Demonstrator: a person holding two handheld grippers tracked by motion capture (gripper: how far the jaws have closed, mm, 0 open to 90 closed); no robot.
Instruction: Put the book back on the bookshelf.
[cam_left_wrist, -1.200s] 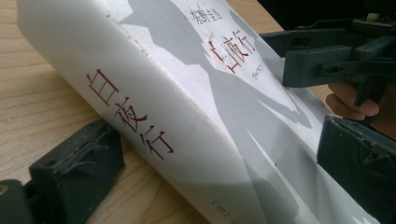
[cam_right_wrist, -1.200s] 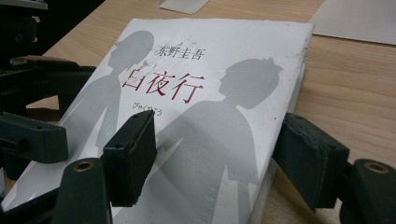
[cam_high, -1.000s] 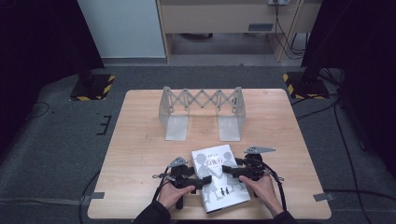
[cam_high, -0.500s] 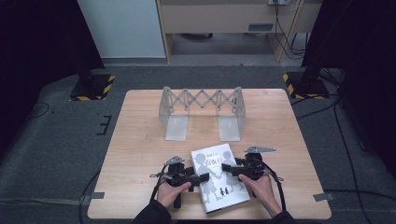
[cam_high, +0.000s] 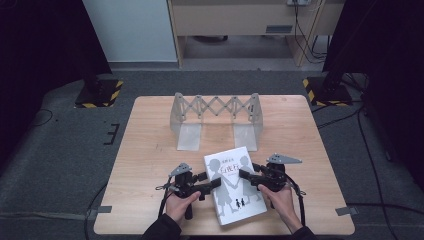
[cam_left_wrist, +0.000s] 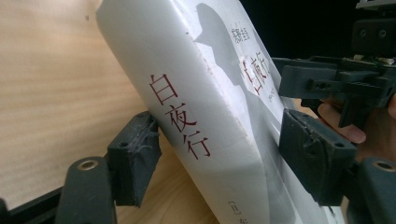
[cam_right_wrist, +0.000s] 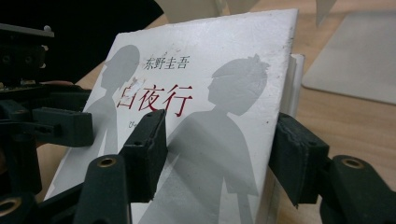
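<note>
- The left gripper (cam_high: 212, 184) is sitting at the book's (cam_high: 234, 184) left edge near the table's (cam_high: 150, 150) front; its jaws have just been closing, with the spine between them.
- In the left gripper view, the gripper (cam_left_wrist: 219, 158) is straddling the white spine printed with red characters; its left pad is touching the spine, while the right pad is lying over the cover, and I cannot tell whether it is pressing.
- The white paperback is lying flat on the wooden table, slightly turned, between both hands, its near corner close to the front edge.
- Behind it, well apart, the grey accordion book rack (cam_high: 216, 120) is standing with bare table to either side.
- The right gripper (cam_high: 246, 175) is reaching in from the book's right edge; its jaws have just been closing around that side.
- The right gripper view is showing that gripper (cam_right_wrist: 219, 149) with one pad over the cover's silhouetted figures and the other beside the page edges, a sliver apart.
</note>
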